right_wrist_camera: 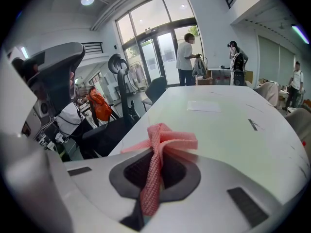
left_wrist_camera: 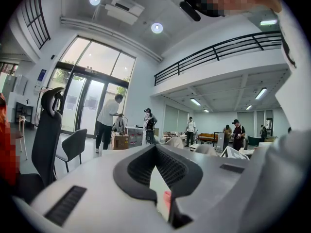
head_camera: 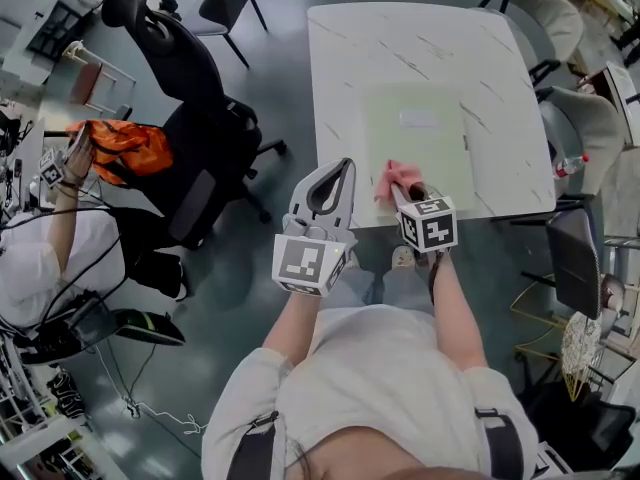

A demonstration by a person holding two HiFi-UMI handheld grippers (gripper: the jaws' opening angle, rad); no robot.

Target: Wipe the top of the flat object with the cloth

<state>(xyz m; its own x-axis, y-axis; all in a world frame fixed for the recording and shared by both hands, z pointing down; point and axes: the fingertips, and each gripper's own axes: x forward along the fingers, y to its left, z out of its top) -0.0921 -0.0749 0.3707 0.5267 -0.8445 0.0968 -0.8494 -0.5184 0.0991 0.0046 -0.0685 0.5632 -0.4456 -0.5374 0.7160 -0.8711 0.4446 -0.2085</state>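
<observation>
Black office chair [head_camera: 190,98] left of white marbled table [head_camera: 360,48], orange bundle [head_camera: 128,148] beside it, grey chair [head_camera: 590,128] at right

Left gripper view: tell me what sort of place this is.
Probably a large open-plan office or lab hall. It has tall glass entrance doors, a railed mezzanine overhead, and people standing among desks and boxes in the background.

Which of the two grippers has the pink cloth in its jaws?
The right gripper: its jaws are shut on the pink cloth. The left gripper has its jaws closed on nothing.
</observation>
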